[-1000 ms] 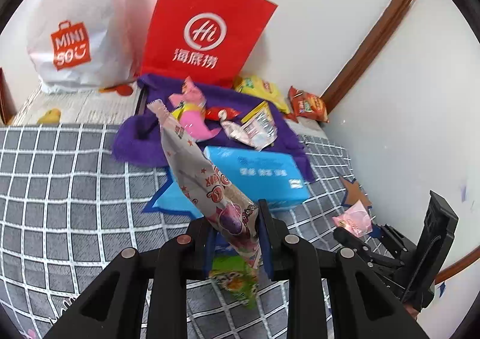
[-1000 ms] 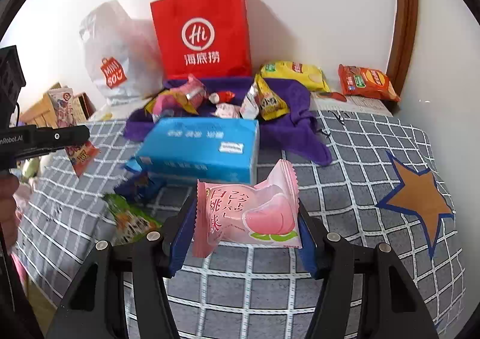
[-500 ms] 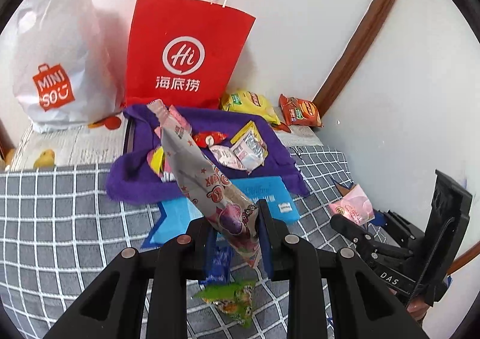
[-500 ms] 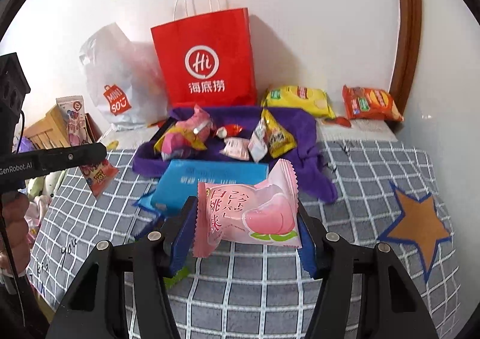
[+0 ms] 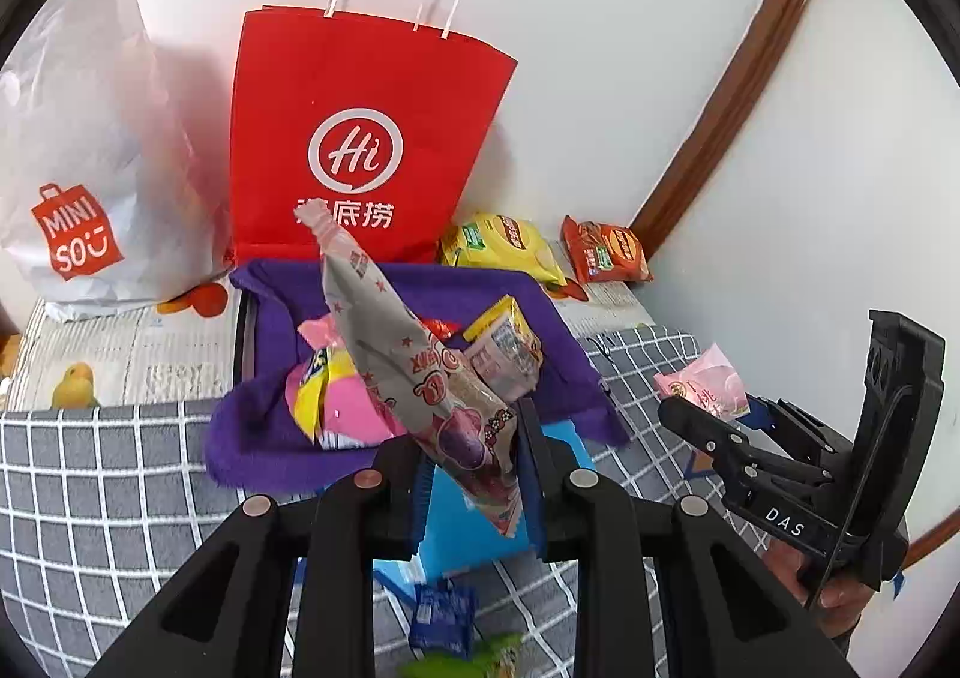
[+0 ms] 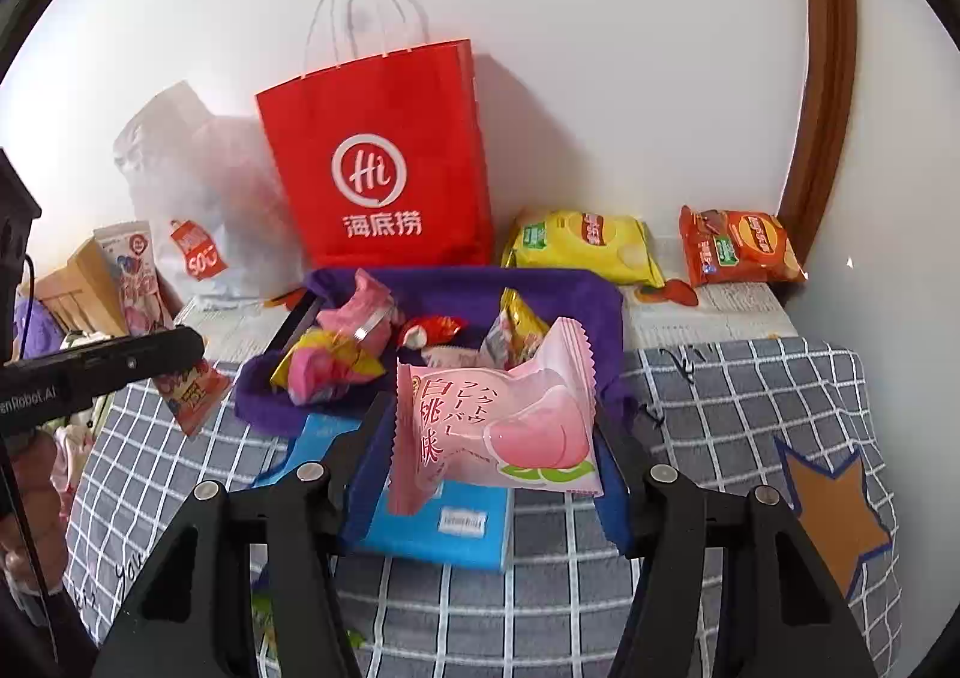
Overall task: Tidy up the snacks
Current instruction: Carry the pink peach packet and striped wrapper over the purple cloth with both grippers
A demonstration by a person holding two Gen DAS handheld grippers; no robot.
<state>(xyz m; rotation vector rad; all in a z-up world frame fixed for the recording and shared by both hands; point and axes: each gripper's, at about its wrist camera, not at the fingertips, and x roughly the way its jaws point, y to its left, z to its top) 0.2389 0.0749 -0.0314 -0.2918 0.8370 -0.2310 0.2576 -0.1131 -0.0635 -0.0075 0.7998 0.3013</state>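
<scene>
Both grippers carrying snacks toward the purple tray (image 5: 270,426) at 12 o'clock: left gripper (image 5: 474,465) clamping a long star-print packet (image 5: 414,372), right gripper (image 6: 495,438) pinching a pink peach packet (image 6: 498,420); next, likely positioning over tray and releasing.

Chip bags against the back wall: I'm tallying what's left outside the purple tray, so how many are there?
2. The yellow chip bag lies right of the red paper bag; the orange-red chip bag lies further right, near the corner. More may hide behind the bags.
</scene>
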